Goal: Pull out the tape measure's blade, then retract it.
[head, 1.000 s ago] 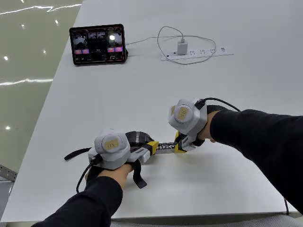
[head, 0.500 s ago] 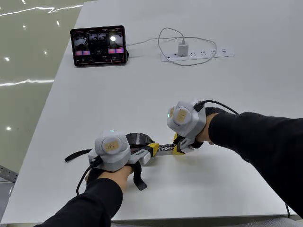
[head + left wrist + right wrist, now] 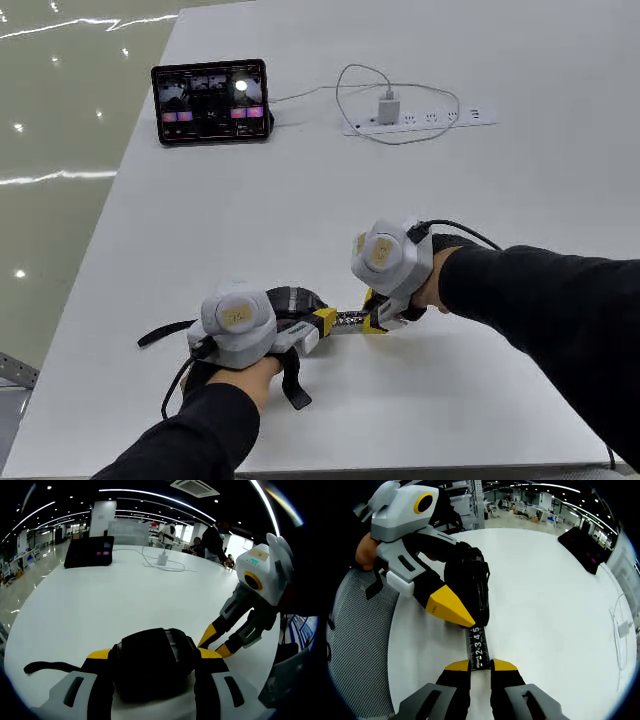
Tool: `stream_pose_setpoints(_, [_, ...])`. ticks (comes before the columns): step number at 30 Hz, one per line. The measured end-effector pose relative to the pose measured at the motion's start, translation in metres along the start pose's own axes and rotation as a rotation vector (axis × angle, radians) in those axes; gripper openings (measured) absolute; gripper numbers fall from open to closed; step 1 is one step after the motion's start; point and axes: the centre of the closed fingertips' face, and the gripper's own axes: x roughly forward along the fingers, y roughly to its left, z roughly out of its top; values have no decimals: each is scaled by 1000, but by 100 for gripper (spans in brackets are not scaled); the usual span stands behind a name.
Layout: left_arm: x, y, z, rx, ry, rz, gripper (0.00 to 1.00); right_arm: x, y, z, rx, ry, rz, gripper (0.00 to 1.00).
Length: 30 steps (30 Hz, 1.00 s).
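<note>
Tape measure: lies on the white table, toward the edge nearest the person. Its black body is clamped between the jaws of the left gripper, with one yellow tip on each flank. The blade is drawn out only a short way. Numerals 2 to 5 are read between the mouth and the right gripper, whose jaws are pinched on the blade's end.

Key relation: in the right gripper view the body is found at 12 o'clock from the jaws, and the blade's long axis is lined up with the jaw axis. In the head view the same line runs 9 to 3 o'clock, with the body at 9 and the right gripper at 3, the two grippers near each other. Whether the blade touches the table cannot be told.

Judgement: whichever stroke is due, it is best made by the right gripper along this line alone, toward 3 o'clock to draw out or toward 9 o'clock to feed back, with the body held fixed by the left gripper. Sideways drift is expected to kink the blade.
</note>
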Motion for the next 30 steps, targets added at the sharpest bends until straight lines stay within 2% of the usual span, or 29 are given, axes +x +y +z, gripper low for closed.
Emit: stream_pose_setpoints(30, [0,0,0,-4,1,-9,60,6,2,11,8,-25,8,11])
